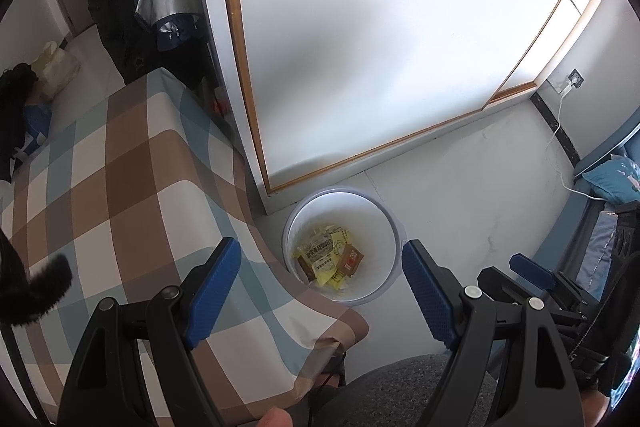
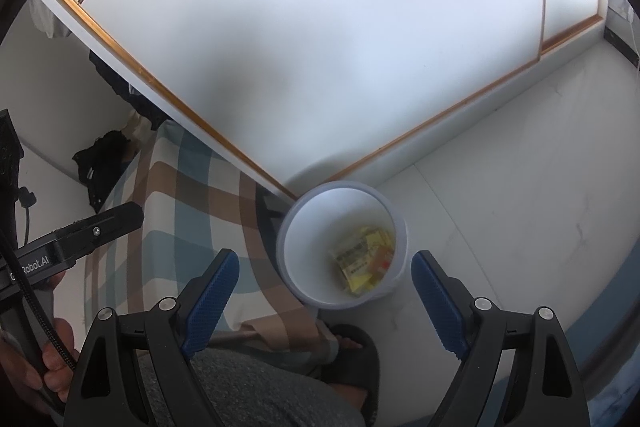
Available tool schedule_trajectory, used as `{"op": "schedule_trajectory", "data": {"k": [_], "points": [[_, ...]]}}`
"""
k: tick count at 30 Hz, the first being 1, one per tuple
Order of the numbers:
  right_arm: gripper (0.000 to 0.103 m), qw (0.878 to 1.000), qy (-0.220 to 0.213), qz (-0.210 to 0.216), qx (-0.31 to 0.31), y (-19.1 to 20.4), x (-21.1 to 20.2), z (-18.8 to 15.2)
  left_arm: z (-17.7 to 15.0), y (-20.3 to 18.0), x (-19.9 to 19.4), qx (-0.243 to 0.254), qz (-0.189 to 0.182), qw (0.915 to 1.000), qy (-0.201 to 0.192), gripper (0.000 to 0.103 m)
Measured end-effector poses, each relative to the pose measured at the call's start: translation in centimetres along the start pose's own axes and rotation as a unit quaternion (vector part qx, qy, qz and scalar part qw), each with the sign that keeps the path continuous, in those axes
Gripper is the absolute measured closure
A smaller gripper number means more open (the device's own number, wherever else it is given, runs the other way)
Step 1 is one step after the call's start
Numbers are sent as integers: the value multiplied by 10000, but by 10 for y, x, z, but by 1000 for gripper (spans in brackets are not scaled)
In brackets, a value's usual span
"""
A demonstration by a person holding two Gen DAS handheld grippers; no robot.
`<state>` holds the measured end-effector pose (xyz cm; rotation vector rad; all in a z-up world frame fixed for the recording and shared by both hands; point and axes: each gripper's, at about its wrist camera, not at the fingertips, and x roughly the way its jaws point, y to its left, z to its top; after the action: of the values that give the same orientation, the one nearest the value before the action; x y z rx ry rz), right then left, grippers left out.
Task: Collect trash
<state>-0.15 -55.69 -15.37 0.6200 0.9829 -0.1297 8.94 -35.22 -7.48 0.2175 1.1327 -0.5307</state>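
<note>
A white round bin (image 1: 390, 227) (image 2: 304, 239) stands on the pale floor beside the checked table corner. Inside it lie yellow and brown snack wrappers (image 1: 328, 259) (image 2: 362, 259). My left gripper (image 1: 322, 255) hangs open above the bin and table edge, nothing between its blue pads. My right gripper (image 2: 325, 265) is also open and empty, held over the bin. In the left wrist view the right gripper (image 1: 532, 273) shows at the right. In the right wrist view the left gripper (image 2: 100, 227) shows at the left, held by a hand (image 2: 52, 363).
A table with a brown, blue and white checked cloth (image 1: 120, 195) (image 2: 180, 211) fills the left. A white wardrobe door with a wooden frame (image 1: 360, 47) (image 2: 320, 47) stands behind the bin. A grey-trousered leg (image 2: 248, 387) and a black slipper (image 2: 356, 367) are below. Bed with blue pillow (image 1: 612, 177) at right.
</note>
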Motion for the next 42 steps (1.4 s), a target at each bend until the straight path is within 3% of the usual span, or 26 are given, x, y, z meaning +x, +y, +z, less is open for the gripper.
{"op": "schedule_trajectory", "data": {"k": [17,29,42], "points": [[15,10000,48,0,21,0,2,-1,-2,1,1,24,-29,10000,39,23],[15,10000,41,9,29,-1,2,-1,-3,7,-5,-223,-36,9996,-161,23],[15,10000,41,20,38,-2,1,-2,-3,4,-1,-176,-43,9998,-35,23]]}}
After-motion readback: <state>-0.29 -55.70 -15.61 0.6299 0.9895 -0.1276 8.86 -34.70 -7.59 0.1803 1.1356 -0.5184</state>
